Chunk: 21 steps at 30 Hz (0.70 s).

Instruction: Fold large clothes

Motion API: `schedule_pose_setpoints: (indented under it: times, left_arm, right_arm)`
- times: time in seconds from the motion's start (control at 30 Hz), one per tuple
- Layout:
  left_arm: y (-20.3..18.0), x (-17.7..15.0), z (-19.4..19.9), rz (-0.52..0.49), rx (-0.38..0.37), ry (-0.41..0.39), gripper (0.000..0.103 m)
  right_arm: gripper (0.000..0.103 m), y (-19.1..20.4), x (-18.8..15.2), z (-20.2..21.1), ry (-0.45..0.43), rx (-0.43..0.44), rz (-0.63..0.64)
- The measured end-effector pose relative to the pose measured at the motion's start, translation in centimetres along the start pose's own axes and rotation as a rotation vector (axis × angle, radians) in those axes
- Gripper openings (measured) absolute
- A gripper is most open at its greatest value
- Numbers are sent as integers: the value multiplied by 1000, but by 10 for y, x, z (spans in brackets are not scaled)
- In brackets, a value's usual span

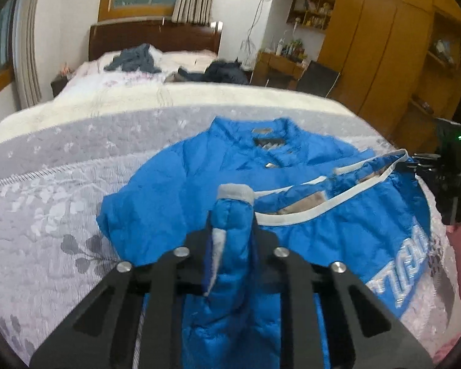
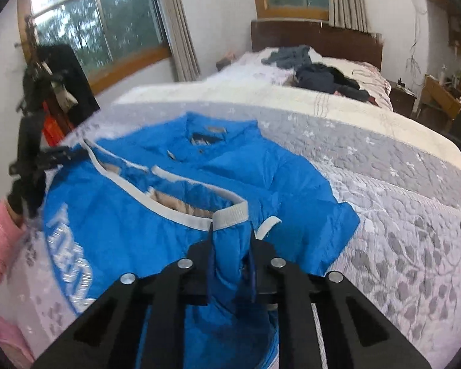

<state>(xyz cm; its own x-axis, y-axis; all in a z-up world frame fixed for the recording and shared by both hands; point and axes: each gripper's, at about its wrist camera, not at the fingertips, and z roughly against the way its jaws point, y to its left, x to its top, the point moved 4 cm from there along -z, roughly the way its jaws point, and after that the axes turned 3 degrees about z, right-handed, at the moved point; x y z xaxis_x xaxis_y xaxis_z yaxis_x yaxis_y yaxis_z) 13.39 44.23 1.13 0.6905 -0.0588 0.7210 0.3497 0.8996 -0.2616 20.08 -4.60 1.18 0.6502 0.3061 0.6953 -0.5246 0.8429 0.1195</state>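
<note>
Black jaws of the left gripper point(image 1: 232, 233) clamp a grey-edged corner of the blue jacket point(image 1: 181, 178); right gripper point(image 2: 232, 240) likewise pinches the hem's other corner. Jacket lies on the quilted bed point(image 2: 399, 184), collar point(image 1: 261, 129) away from both, hem stretched crosswise between them. Fold likely goes forward, towards the collar; both hands equally near.

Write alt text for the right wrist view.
The right gripper is shut on the grey-trimmed hem of a puffy blue down jacket, lifting it over the jacket's body on a grey floral quilted bedspread. At far left the left gripper pinches the same hem; dark clothes lie near the headboard.
</note>
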Motion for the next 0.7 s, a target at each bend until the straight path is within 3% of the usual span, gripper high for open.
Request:
schedule_pose_setpoints:
  times: [0.17, 0.33, 0.53, 0.7]
  left_arm:
    - [-21, 12, 42, -5, -4, -117, 15]
    - [-33, 52, 59, -6, 18, -199, 15]
    - [-21, 116, 32, 64, 54, -228, 15]
    - [0, 142, -22, 116, 96, -166, 16]
  right_arm:
    - [15, 6, 4, 39, -86, 35, -39]
    - [15, -4, 41, 61, -140, 27, -97]
    - [15, -33, 97, 46, -143, -25, -176]
    - [15, -66, 123, 0, -82, -31, -252]
